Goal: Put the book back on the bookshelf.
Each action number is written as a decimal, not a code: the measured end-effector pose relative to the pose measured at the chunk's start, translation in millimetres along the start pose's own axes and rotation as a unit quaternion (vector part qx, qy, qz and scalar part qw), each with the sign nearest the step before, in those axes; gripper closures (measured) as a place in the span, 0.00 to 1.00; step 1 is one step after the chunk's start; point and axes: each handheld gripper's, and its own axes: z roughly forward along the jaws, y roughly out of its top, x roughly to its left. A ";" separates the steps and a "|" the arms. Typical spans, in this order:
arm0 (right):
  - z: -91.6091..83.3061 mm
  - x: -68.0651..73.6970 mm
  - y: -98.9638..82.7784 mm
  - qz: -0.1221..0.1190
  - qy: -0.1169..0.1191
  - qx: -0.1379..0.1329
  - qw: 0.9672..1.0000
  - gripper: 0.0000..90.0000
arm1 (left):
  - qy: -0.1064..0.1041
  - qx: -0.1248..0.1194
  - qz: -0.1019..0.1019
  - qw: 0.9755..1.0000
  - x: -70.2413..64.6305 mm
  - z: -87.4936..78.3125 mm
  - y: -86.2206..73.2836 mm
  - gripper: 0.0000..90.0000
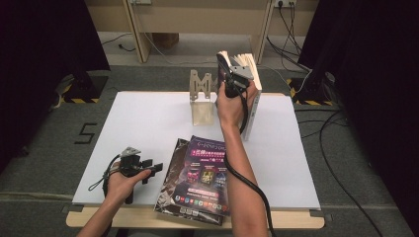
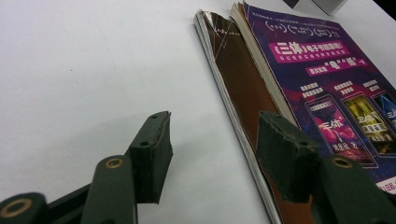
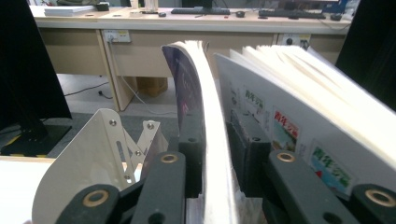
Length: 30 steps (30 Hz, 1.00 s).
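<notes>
Nearest, at seven o'clock, the left gripper (image 1: 148, 169) rests wide open on the white table (image 1: 138, 118), empty, just beside the flat magazines (image 1: 200, 175). At twelve o'clock the metal bookend (image 1: 200, 94) stands. At one o'clock the right gripper (image 3: 215, 154) pinches a thin magazine (image 3: 198, 93) upright against a leaning book (image 1: 252, 94). Judged risk: the floppy magazine may buckle, or the book topple.

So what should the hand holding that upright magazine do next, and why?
Probably ease the thin magazine down beside the metal bookend. The right hand-held gripper is shut on it, held upright between the bookend and the standing book, so it seems ready to be set down.
</notes>
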 end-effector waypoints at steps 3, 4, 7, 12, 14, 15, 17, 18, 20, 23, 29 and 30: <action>-2.9 -1.5 0.3 -0.001 0.002 0.000 1.000 0.82 | -0.002 0.000 0.000 1.000 -0.4 0.2 -0.1 0.49; -3.5 -2.4 0.4 0.000 0.003 0.000 1.000 0.82 | -0.002 0.001 0.001 1.000 -0.5 0.1 0.0 0.49; -5.6 -3.8 0.5 0.003 0.004 -0.001 1.000 0.80 | -0.002 0.001 0.002 1.000 -0.9 0.2 0.0 0.49; -8.9 -6.2 -0.3 0.006 0.008 -0.004 1.000 0.80 | -0.001 0.001 0.003 1.000 -1.3 0.6 -0.3 0.49; -10.3 -7.4 -0.7 0.004 0.009 -0.005 1.000 0.79 | -0.002 0.001 0.003 1.000 -1.7 0.7 -0.3 0.49; -11.4 -7.5 -0.9 0.004 0.009 -0.006 1.000 0.79 | -0.001 0.001 0.004 1.000 -1.6 0.6 -0.3 0.49; -13.2 -7.9 -1.6 0.005 0.010 -0.006 1.000 0.78 | -0.001 0.002 0.004 1.000 -2.1 0.5 -0.3 0.49; -14.0 -8.4 -1.9 0.003 0.010 -0.007 1.000 0.78 | -0.001 0.002 0.004 1.000 -2.3 0.5 -0.2 0.49; -15.7 -9.0 -2.2 0.004 0.011 -0.009 1.000 0.77 | -0.002 0.001 0.004 1.000 -2.5 0.5 -0.2 0.49; -18.4 -10.1 -2.4 0.004 0.012 -0.010 1.000 0.77 | -0.003 0.003 0.005 1.000 -2.7 0.1 0.0 0.49; -24.5 -12.2 -4.4 0.003 0.016 -0.014 1.000 0.75 | -0.003 0.003 0.006 1.000 -4.3 0.8 -0.2 0.49; -25.3 -12.1 -4.6 0.006 0.018 -0.014 1.000 0.75 | -0.002 0.003 0.006 1.000 -4.9 0.7 -0.1 0.49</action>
